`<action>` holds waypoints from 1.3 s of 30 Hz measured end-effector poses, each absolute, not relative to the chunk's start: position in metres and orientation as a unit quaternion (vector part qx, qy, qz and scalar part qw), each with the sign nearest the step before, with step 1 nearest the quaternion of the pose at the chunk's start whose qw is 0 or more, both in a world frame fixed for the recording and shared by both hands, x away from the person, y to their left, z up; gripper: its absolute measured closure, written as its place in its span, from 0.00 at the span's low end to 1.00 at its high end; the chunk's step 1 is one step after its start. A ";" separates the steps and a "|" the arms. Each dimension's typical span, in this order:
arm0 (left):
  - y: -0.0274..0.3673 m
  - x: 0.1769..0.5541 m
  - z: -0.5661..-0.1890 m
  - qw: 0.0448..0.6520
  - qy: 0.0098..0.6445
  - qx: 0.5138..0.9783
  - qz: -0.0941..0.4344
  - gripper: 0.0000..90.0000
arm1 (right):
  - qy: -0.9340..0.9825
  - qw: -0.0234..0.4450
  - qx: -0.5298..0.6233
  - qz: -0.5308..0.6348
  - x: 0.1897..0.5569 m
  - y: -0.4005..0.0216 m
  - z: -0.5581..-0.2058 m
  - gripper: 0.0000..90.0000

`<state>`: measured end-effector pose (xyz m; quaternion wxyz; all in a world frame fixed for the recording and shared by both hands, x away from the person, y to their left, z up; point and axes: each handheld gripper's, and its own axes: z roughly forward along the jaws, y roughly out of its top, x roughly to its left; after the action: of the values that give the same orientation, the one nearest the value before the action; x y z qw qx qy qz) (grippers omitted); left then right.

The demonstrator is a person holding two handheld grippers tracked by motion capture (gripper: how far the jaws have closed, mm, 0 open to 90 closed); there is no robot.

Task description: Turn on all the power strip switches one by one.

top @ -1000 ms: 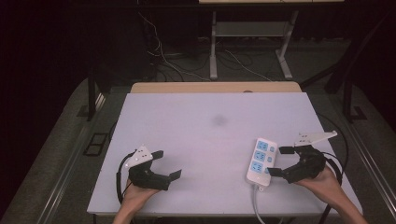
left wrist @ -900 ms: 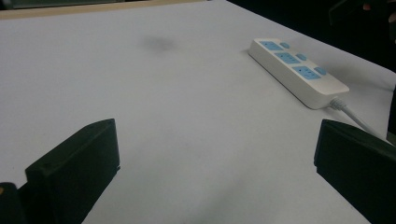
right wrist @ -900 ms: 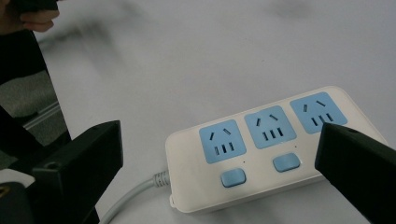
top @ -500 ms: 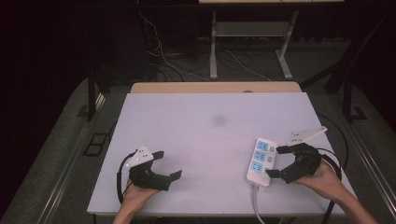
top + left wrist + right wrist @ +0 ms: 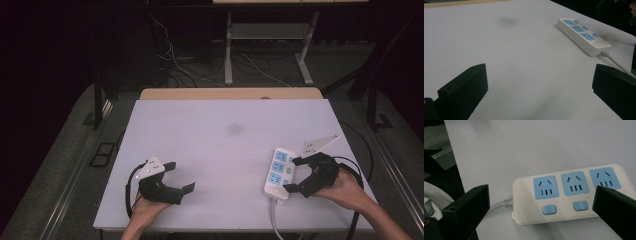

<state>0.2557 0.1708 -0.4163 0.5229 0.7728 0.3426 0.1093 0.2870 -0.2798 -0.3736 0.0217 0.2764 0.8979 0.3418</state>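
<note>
A white power strip (image 5: 279, 172) with three blue sockets is laid near the right edge of the tabletop (image 5: 220, 150), toward the front right corner, with its grey cord (image 5: 274, 220) led off over the front edge. The right gripper (image 5: 295, 174) is held just beside the strip's right side, its jaws spread wide and nothing gripped between them. The left gripper (image 5: 181, 177) is rested near the front left corner, jaws likewise held apart over bare tabletop, well apart from the strip.

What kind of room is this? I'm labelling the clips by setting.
Probably a lab or workshop recording bay: a plain white table holding just a power strip, loose cables on the dark floor, and a metal-legged bench behind.
</note>
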 end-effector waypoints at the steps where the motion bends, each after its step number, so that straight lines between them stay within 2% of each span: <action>1: 0.171 0.256 -0.416 0.522 0.342 0.774 0.109 0.00 | 0.899 0.022 0.276 0.340 0.287 -0.280 -0.374 0.02; 2: 0.171 0.256 -0.416 0.523 0.342 0.773 0.109 0.00 | 0.900 0.019 0.274 0.340 0.288 -0.280 -0.374 0.08; 5: 0.171 0.256 -0.416 0.522 0.342 0.774 0.110 0.00 | 0.900 0.017 0.274 0.338 0.288 -0.281 -0.375 0.09; 6: 0.171 0.256 -0.416 0.522 0.342 0.774 0.109 0.00 | 0.901 0.017 0.270 0.339 0.289 -0.282 -0.375 0.19; 8: 0.171 0.256 -0.416 0.522 0.341 0.774 0.109 0.00 | 0.902 0.018 0.270 0.338 0.290 -0.283 -0.375 0.21; 9: 0.171 0.256 -0.416 0.523 0.341 0.774 0.108 0.00 | 0.902 0.020 0.272 0.334 0.290 -0.283 -0.375 0.26; 11: 0.171 0.256 -0.417 0.521 0.341 0.775 0.106 0.00 | 0.903 0.019 0.272 0.333 0.290 -0.283 -0.376 0.29; 12: 0.171 0.256 -0.417 0.520 0.341 0.776 0.106 0.00 | 0.905 0.019 0.271 0.327 0.291 -0.282 -0.377 0.36; 15: 0.171 0.256 -0.418 0.519 0.341 0.776 0.106 0.00 | 0.907 0.016 0.270 0.322 0.292 -0.282 -0.378 0.40; 23: 0.172 0.257 -0.418 0.521 0.343 0.774 0.107 0.00 | 0.913 0.015 0.264 0.310 0.293 -0.279 -0.382 0.64; 24: 0.172 0.257 -0.418 0.522 0.344 0.773 0.107 0.00 | 0.913 0.015 0.264 0.310 0.293 -0.279 -0.382 0.64; 28: 0.172 0.256 -0.418 0.523 0.345 0.772 0.107 0.00 | 0.912 0.034 0.273 0.304 0.295 -0.279 -0.385 0.76; 31: 0.172 0.256 -0.418 0.523 0.344 0.773 0.107 0.00 | 0.912 0.033 0.276 0.302 0.295 -0.280 -0.386 0.82; 32: 0.172 0.256 -0.418 0.523 0.345 0.772 0.108 0.00 | 0.912 0.030 0.276 0.302 0.296 -0.280 -0.388 0.88; 33: 0.172 0.256 -0.418 0.523 0.345 0.772 0.108 0.00 | 0.912 0.030 0.276 0.302 0.296 -0.280 -0.388 0.88; 34: 0.172 0.256 -0.418 0.523 0.345 0.772 0.107 0.00 | 0.911 0.026 0.277 0.305 0.296 -0.281 -0.389 0.93; 39: 0.172 0.256 -0.418 0.522 0.344 0.773 0.108 0.00 | 0.907 0.010 0.284 0.311 0.298 -0.283 -0.392 1.00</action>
<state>0.2565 0.1722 -0.4181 0.5224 0.7726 0.3443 0.1076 0.2978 -0.2835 -0.3924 0.0097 0.2835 0.9072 0.3105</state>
